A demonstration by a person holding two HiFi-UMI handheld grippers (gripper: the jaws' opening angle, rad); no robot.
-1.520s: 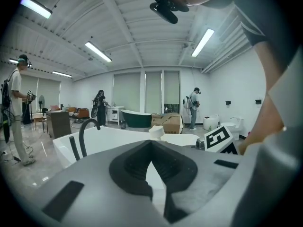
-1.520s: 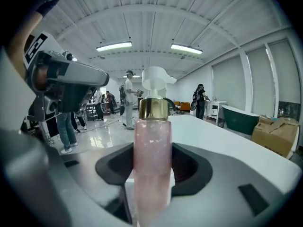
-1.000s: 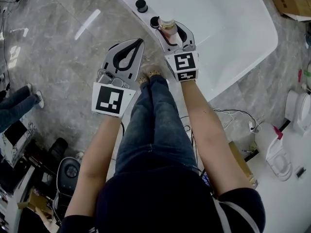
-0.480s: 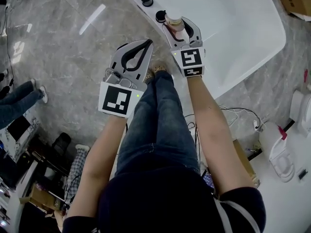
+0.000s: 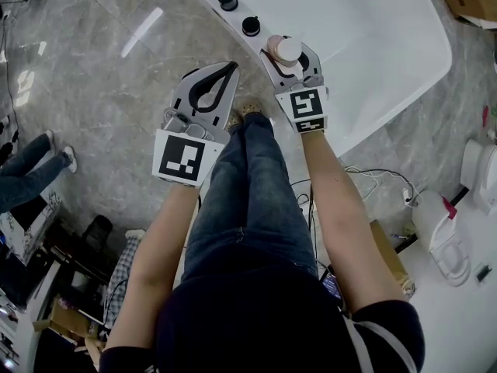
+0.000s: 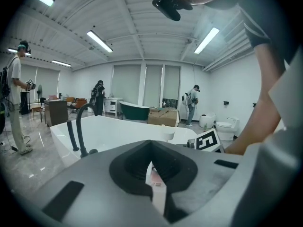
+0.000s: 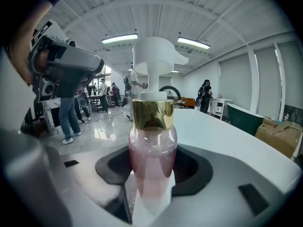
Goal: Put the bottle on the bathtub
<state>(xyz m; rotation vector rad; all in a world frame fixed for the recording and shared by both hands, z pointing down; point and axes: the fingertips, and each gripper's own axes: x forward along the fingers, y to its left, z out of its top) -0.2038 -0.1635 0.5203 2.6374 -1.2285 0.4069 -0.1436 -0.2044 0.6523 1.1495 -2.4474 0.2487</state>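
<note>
**Pump bottle held over the tub rim, not yet set down**

The right gripper [image 5: 287, 55] is clamped round the body of the bottle [image 7: 152, 150] and holds it upright at the near edge of the bathtub [image 5: 388, 45], just beside the black tap knobs [image 5: 250, 26]. The left gripper [image 5: 221, 74] hangs idle over the grey marble floor [image 5: 101, 68], tips together on nothing. The bottle is smooth, clear and rounded, pink inside, with a gold collar and a white pump head, so it looks top-heavy. The tub is glossy white and its rim curves. I reckon that if it is let go before the base sits flat, it could tip or slide off.
</note>
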